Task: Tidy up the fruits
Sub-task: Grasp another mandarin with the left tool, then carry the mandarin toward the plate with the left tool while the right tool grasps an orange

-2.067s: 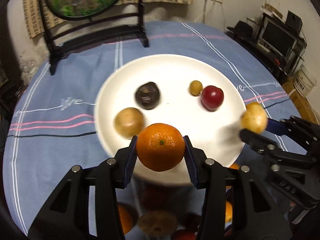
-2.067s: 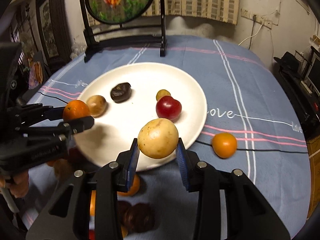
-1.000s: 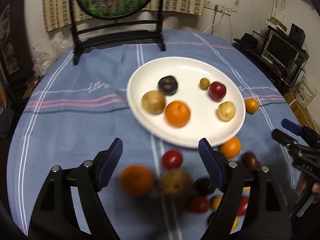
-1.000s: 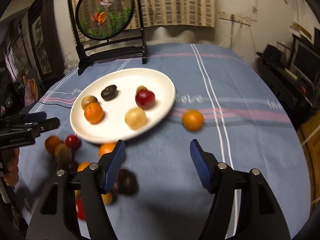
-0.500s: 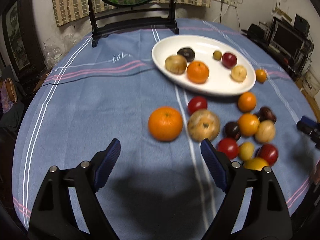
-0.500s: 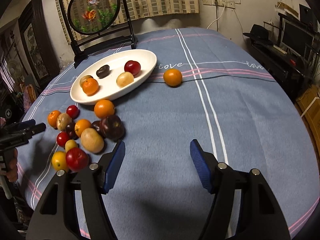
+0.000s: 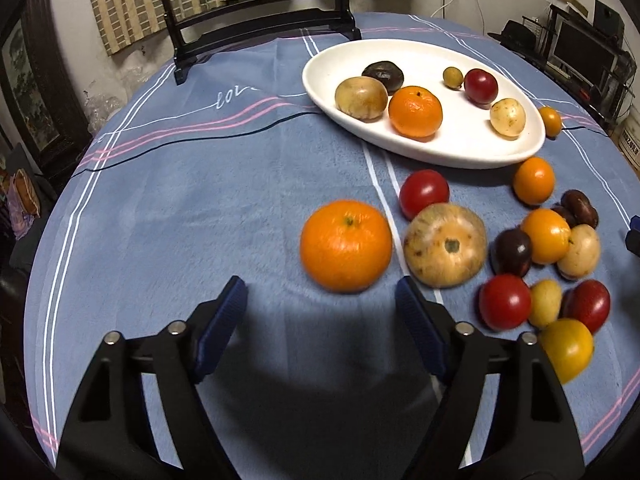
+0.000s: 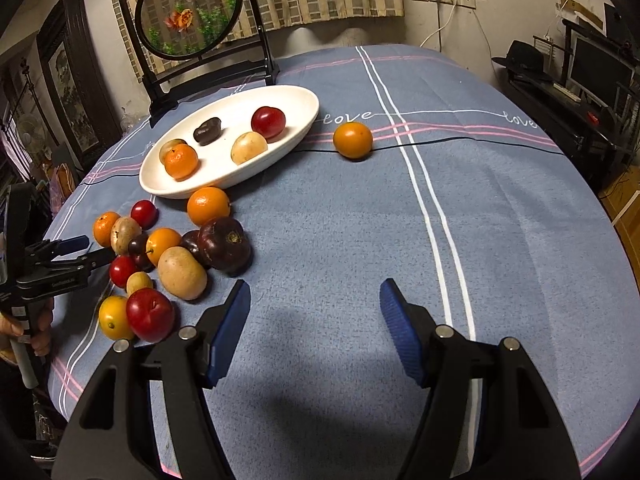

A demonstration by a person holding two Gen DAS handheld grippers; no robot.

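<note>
We have dropped an orange [image 7: 416,111] and a potato [image 7: 507,117] on the plate [image 7: 452,148]. Both tools, left [image 7: 320,322] and right [image 8: 314,320], now hang empty, jaws apart; the left's have just been closing, nearing the loose orange [image 7: 346,246] on the worktop.

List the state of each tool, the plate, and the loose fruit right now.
left tool: open, empty, its jaws have just been closing.
right tool: open, empty.
white plate: upright, holds six fruits.
large orange: on cloth, ahead of left tool, untouched.
lone orange: on cloth, apart from the pile.
</note>
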